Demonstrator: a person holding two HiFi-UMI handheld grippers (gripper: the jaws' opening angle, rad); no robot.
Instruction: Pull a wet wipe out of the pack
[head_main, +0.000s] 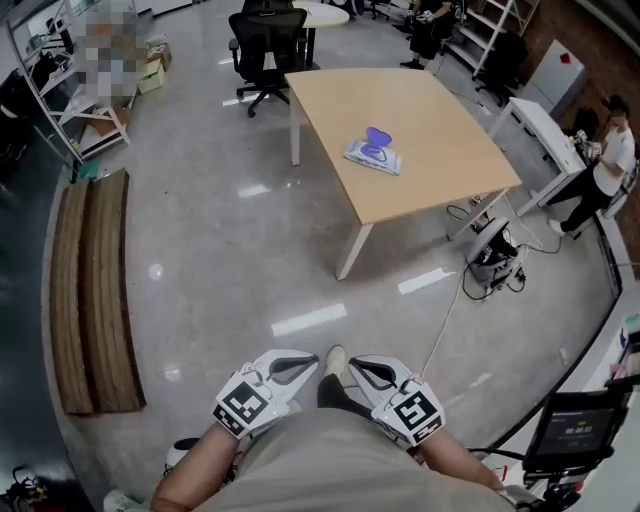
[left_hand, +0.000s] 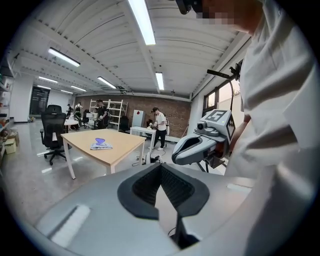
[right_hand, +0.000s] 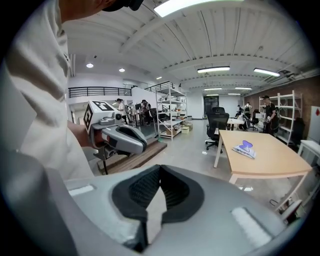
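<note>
The wet wipe pack (head_main: 373, 155) is white with a purple lid and lies flat on the light wooden table (head_main: 430, 110), far ahead of me across the floor. It also shows small in the left gripper view (left_hand: 101, 145) and the right gripper view (right_hand: 245, 149). Both grippers are held close to my body, side by side, well short of the table. My left gripper (head_main: 300, 365) is shut with nothing between its pads (left_hand: 161, 167). My right gripper (head_main: 365, 368) is shut and empty too (right_hand: 160, 167). Each one appears in the other's view: the right gripper (left_hand: 200, 145), the left gripper (right_hand: 122, 137).
A black office chair (head_main: 265, 45) stands behind the table. Wooden boards (head_main: 95, 290) lie on the floor at left. Cables and a small device (head_main: 495, 255) sit by the table's right leg. A person (head_main: 605, 160) stands by a white table (head_main: 545, 125); a monitor (head_main: 580, 430) is at lower right.
</note>
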